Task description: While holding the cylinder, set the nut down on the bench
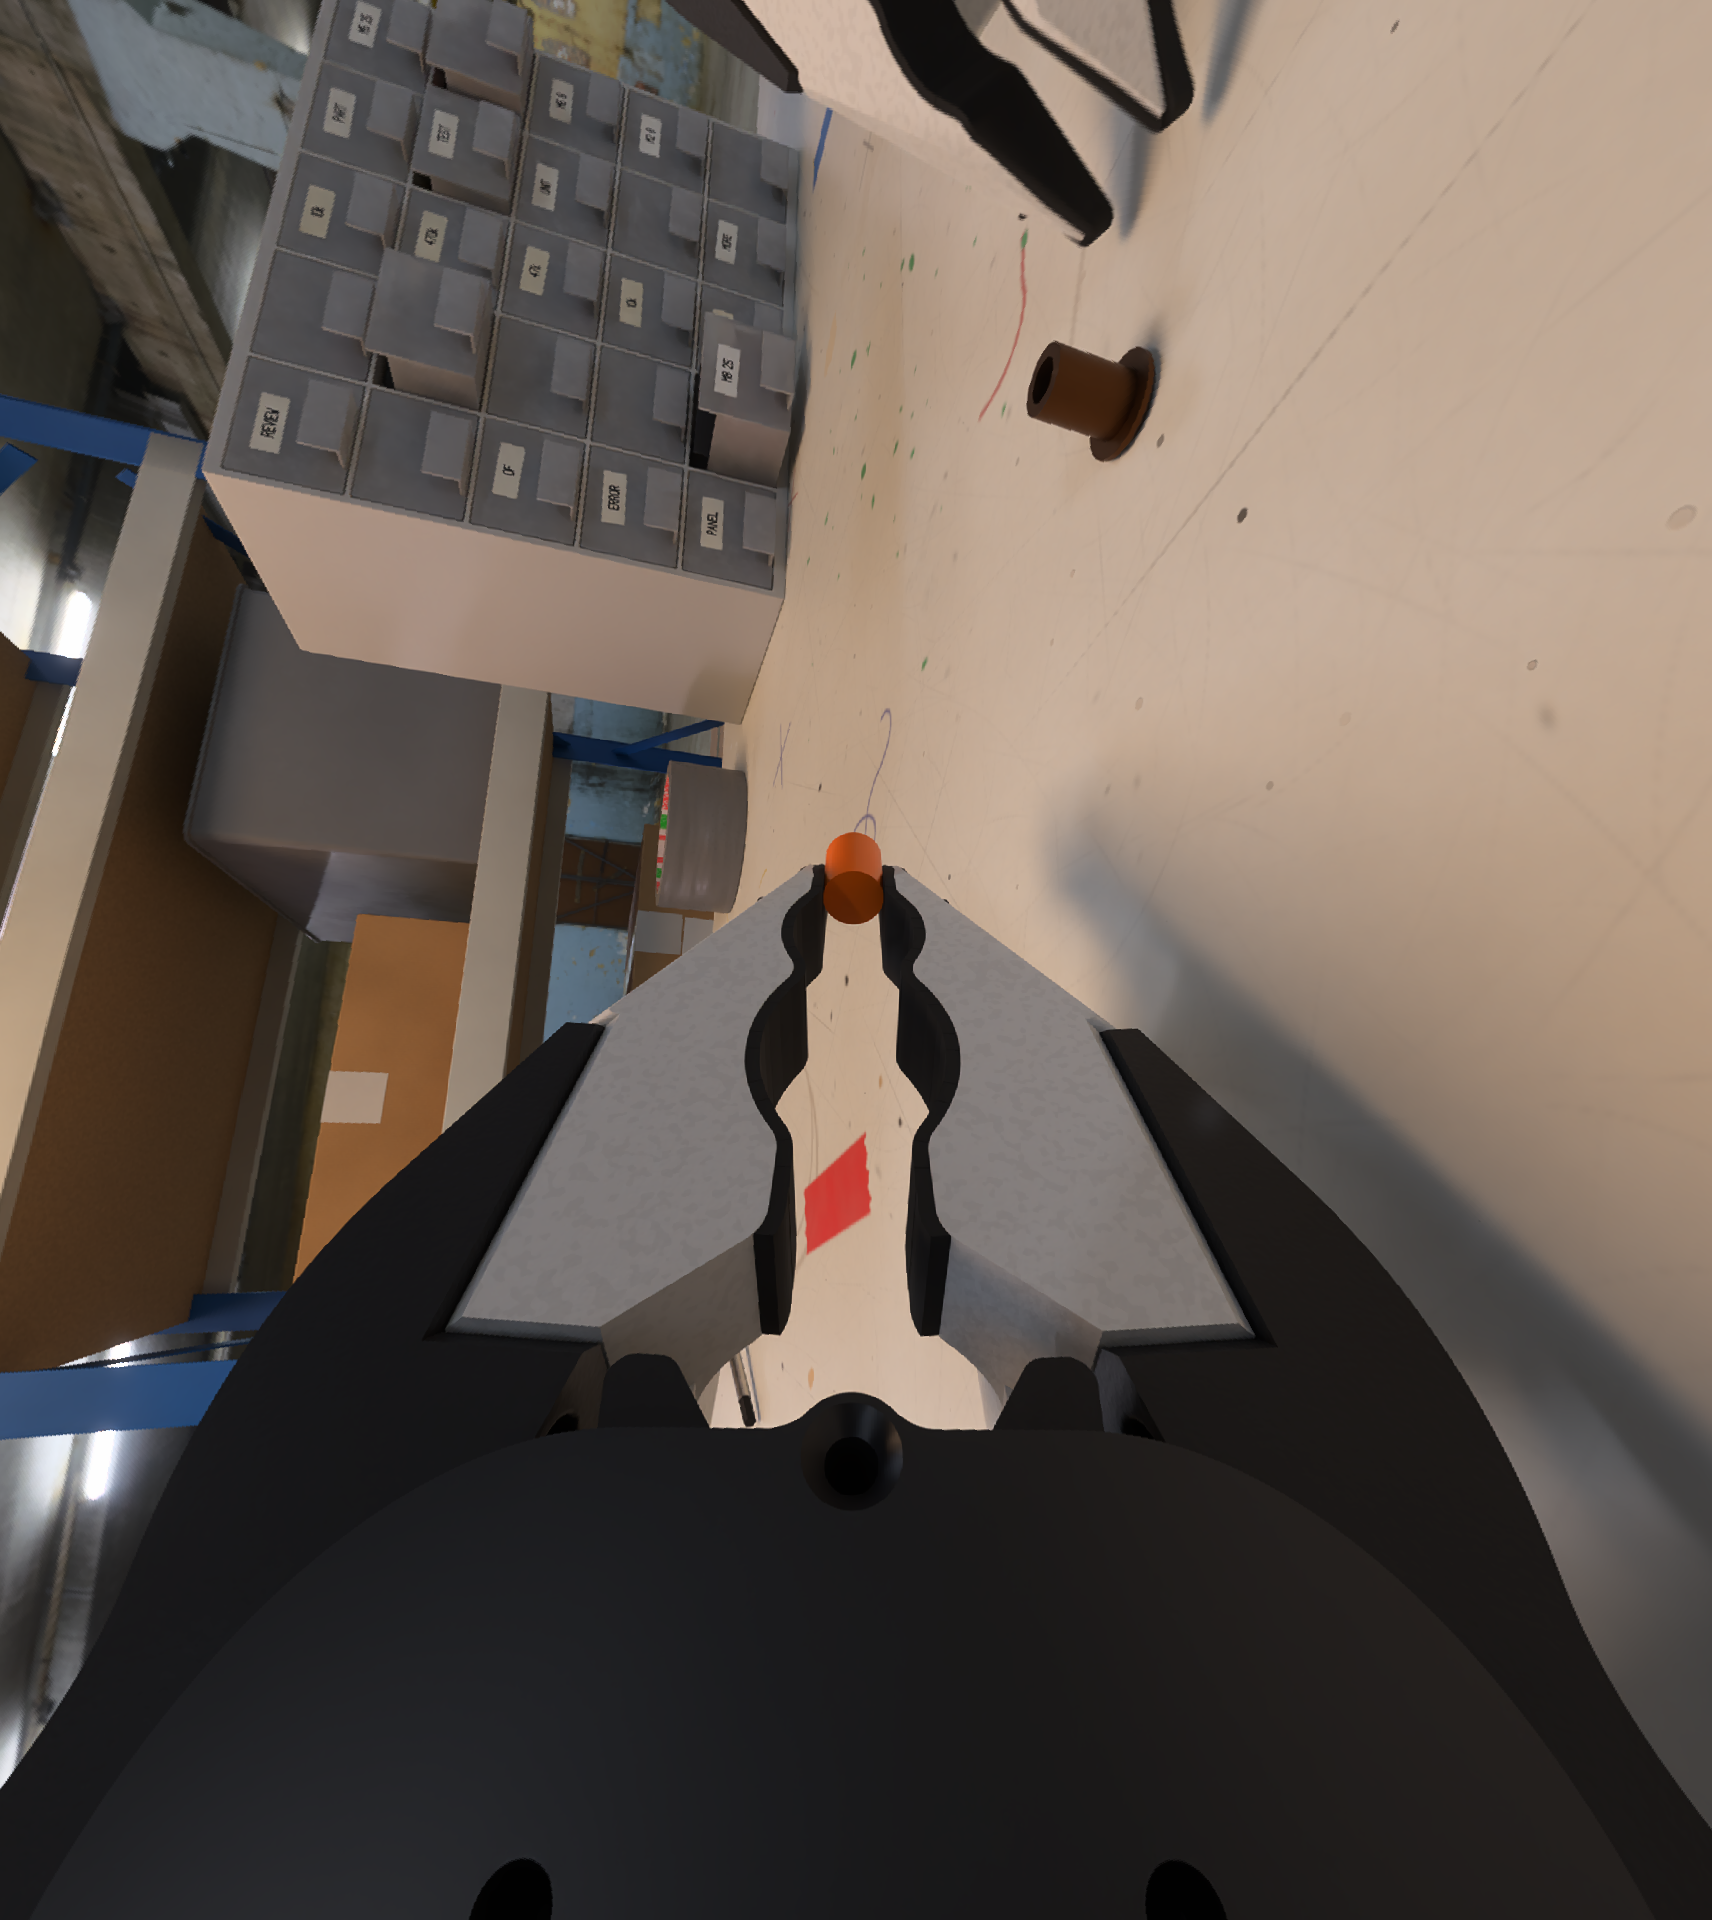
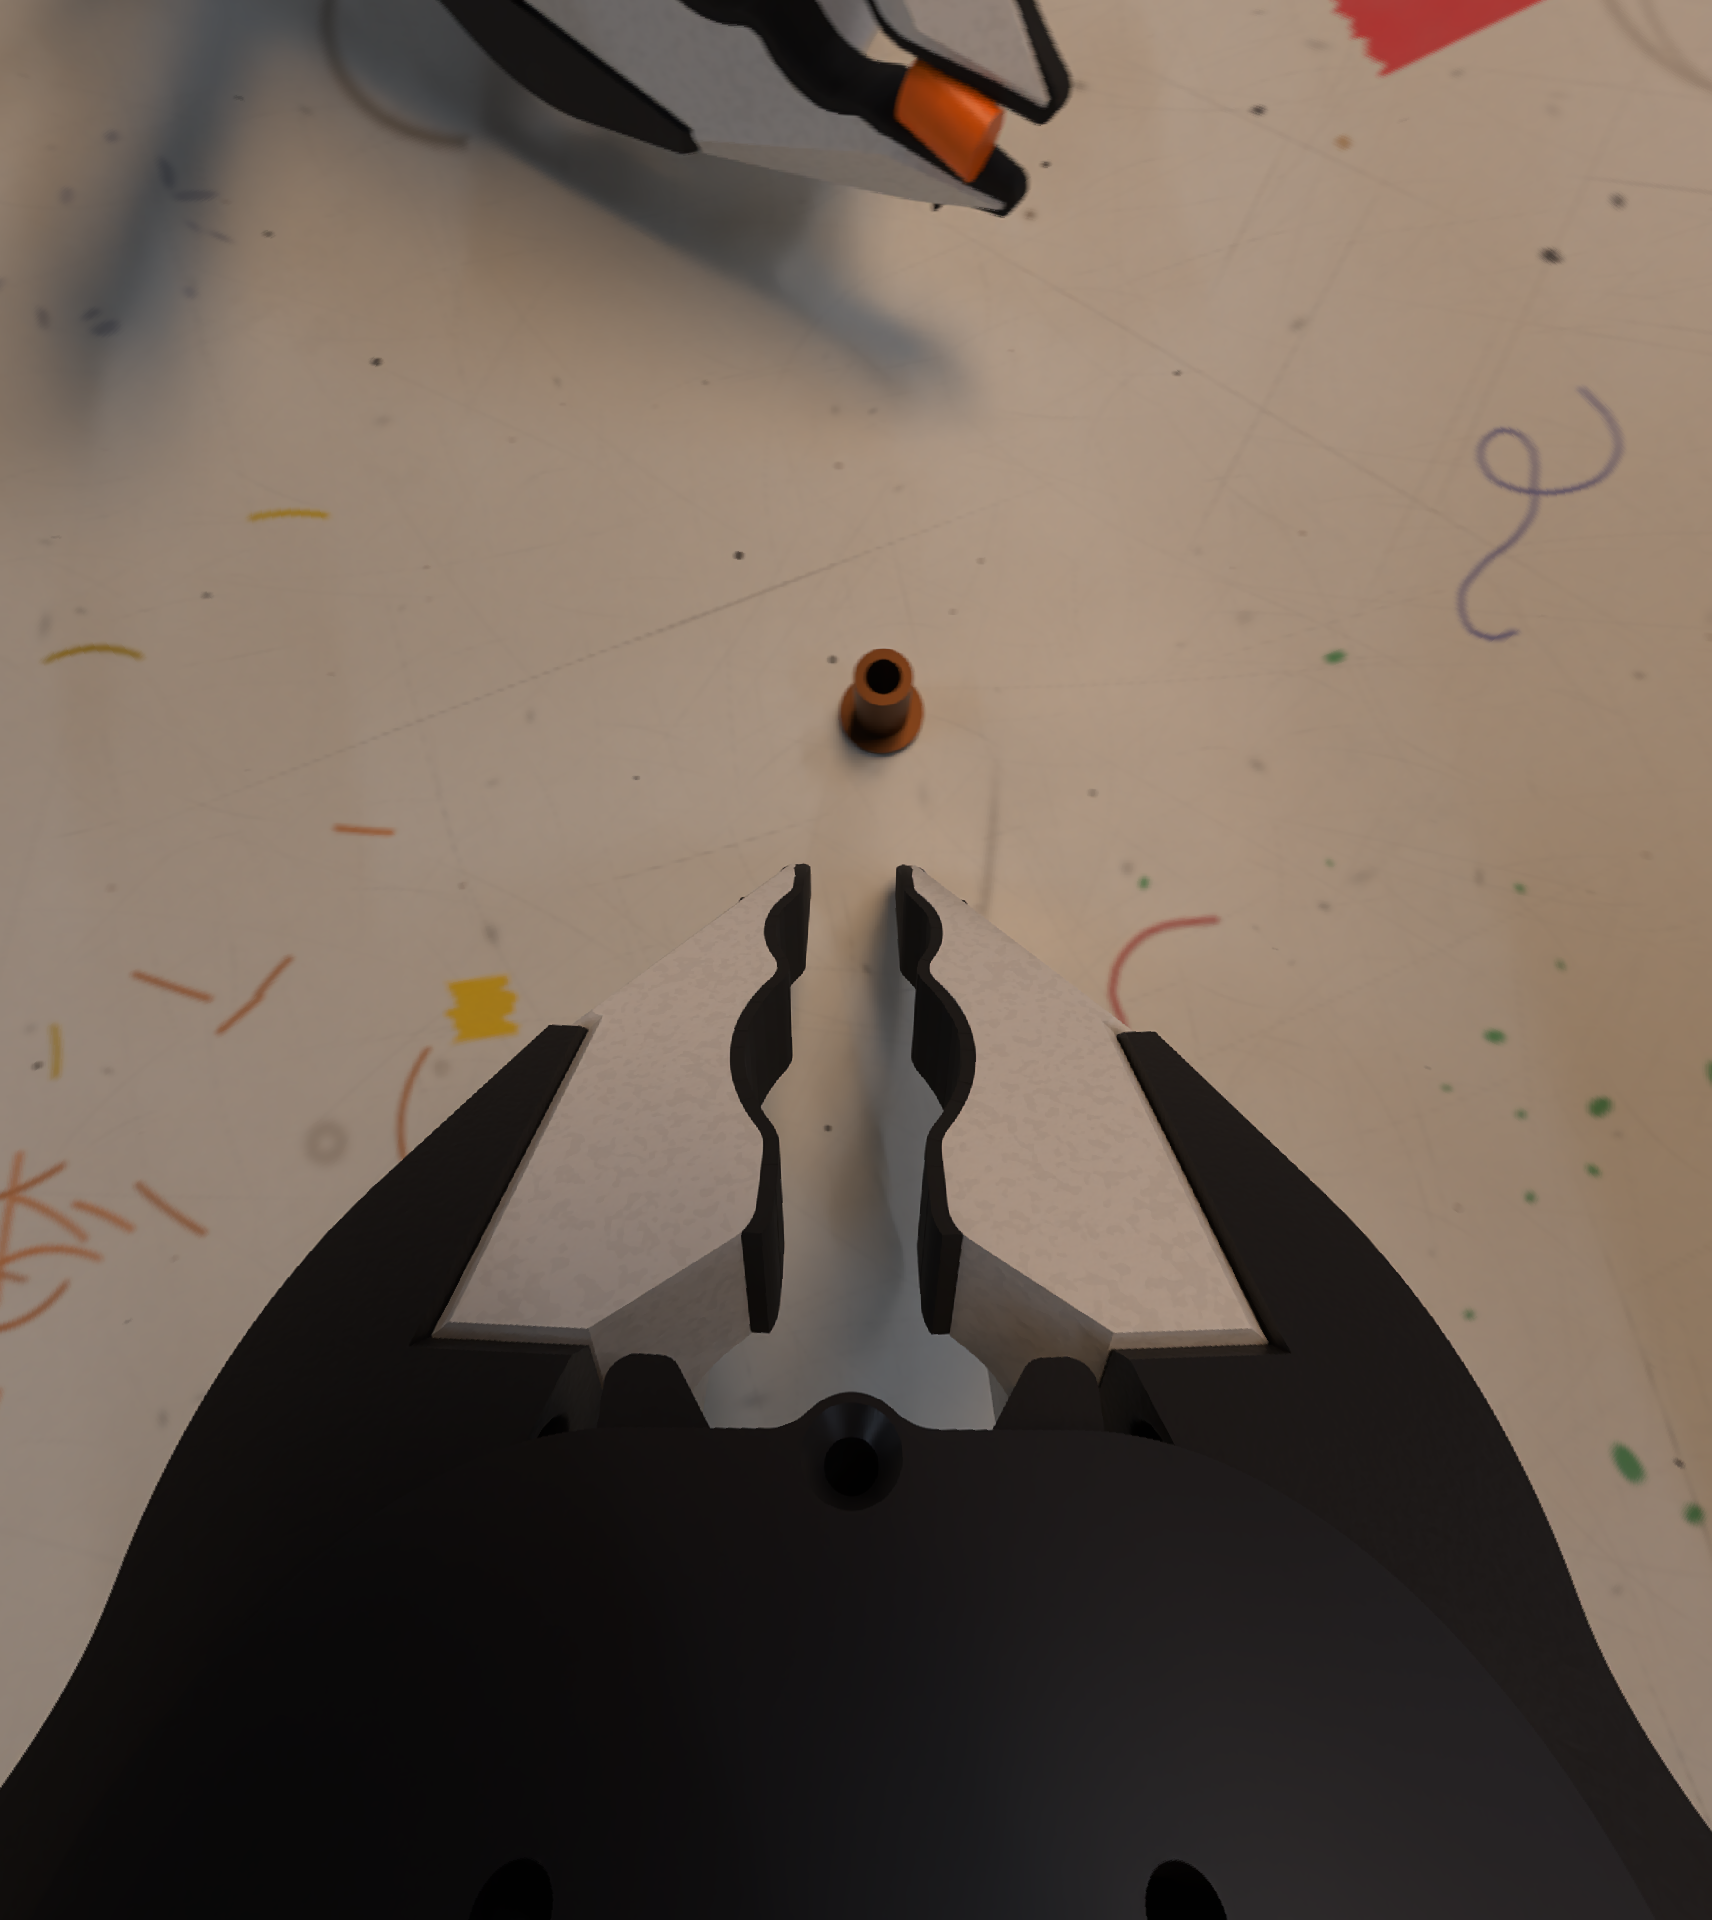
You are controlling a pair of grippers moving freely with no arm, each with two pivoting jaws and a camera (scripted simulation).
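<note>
My left gripper (image 1: 852,883) is shut on a small orange cylinder (image 1: 852,878), pinched at the fingertips above the bench. It also shows at the top of the right wrist view (image 2: 977,135) with the cylinder (image 2: 945,114) in it. The nut (image 2: 880,701), a brown flanged sleeve with a hole through it, stands on its flange on the beige bench (image 2: 1247,727). In the left wrist view the nut (image 1: 1091,400) is at the upper right. My right gripper (image 2: 852,883) is open and empty, above the bench, a short way back from the nut, apart from it.
A grey cabinet of small labelled drawers (image 1: 519,312) stands on the bench at its edge. A grey tape roll (image 1: 701,836) lies near the edge. Red tape patches (image 2: 1423,31) and pen marks cover the bench. Shelving with cardboard boxes (image 1: 104,935) lies beyond the edge.
</note>
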